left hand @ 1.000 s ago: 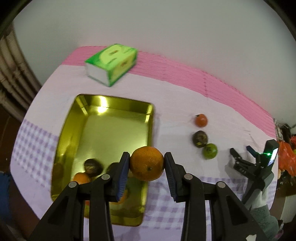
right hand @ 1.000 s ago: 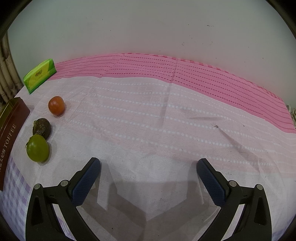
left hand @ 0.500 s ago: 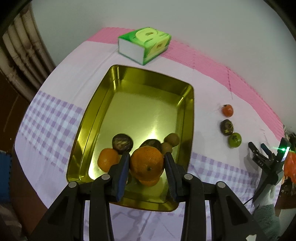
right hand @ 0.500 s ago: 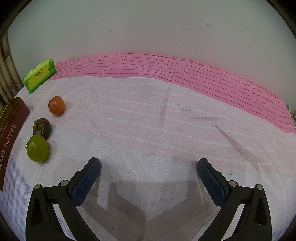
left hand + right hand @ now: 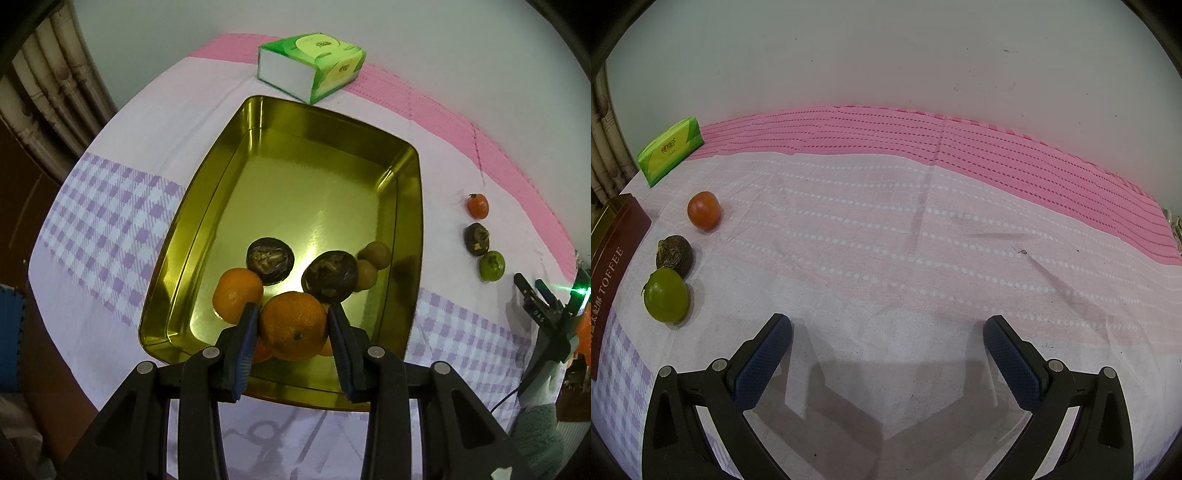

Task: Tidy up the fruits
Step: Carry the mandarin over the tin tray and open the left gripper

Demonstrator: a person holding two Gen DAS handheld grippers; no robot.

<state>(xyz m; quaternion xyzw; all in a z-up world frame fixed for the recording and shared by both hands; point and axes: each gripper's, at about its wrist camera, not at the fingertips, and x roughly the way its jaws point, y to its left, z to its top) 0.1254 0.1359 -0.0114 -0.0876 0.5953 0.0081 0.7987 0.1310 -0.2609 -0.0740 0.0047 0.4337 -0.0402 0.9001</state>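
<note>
My left gripper (image 5: pixel 291 325) is shut on an orange (image 5: pixel 293 325), held low over the near end of the gold tin tray (image 5: pixel 410 206). Inside the tray lie another orange (image 5: pixel 236 293), two dark wrinkled fruits (image 5: pixel 270 260) and a small brown kiwi (image 5: pixel 375 254). On the cloth to the tray's right sit a red tomato (image 5: pixel 703 210), a dark fruit (image 5: pixel 674 254) and a green fruit (image 5: pixel 666 295) in a row. My right gripper (image 5: pixel 886 332) hangs open over bare cloth, right of that row, with nothing between its fingers.
A green tissue box (image 5: pixel 314 66) stands behind the tray, near the wall. The tray's brown outer wall (image 5: pixel 613 251) shows at the left edge of the right wrist view. The table edge runs close along the tray's left and near sides.
The left gripper carried the orange leftward from the tray's right rim and down over the tray's near end. The right gripper stayed still.
</note>
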